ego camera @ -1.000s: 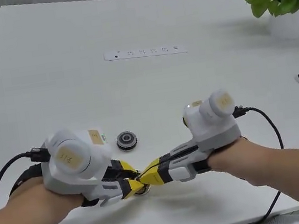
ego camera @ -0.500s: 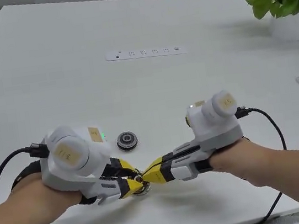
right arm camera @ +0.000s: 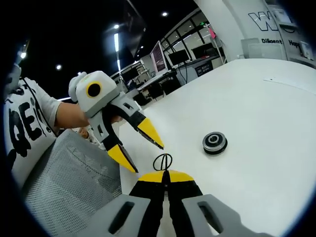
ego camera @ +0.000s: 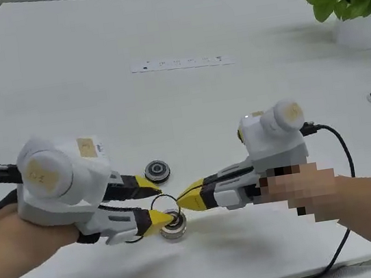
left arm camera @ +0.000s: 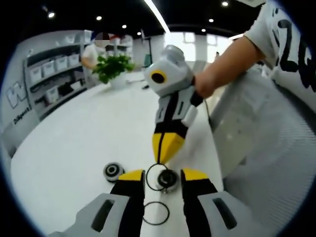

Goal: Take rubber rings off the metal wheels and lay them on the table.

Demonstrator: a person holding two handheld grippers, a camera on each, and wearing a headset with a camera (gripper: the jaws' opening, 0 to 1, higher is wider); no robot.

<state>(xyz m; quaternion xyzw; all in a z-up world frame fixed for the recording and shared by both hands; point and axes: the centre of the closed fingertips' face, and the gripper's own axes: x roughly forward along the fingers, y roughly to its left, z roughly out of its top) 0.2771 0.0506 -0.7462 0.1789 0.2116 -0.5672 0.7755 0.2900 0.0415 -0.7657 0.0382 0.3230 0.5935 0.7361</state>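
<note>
Here the right gripper (ego camera: 187, 203) has its jaws pinched tight on a thin rubber ring (right arm camera: 163, 161), just beside a metal wheel (ego camera: 174, 227) on the white table (ego camera: 188, 111). The left gripper (ego camera: 155, 201) holds nothing, its jaws spread wide on either side of that wheel. Another ring (left arm camera: 156, 202) lies flat on the table near it, and a second, dark-rimmed wheel (ego camera: 156, 173) sits a little apart.

The near wheel (ego camera: 173, 225) lies on the table (ego camera: 59, 74) before the far wheel (ego camera: 156, 171).
</note>
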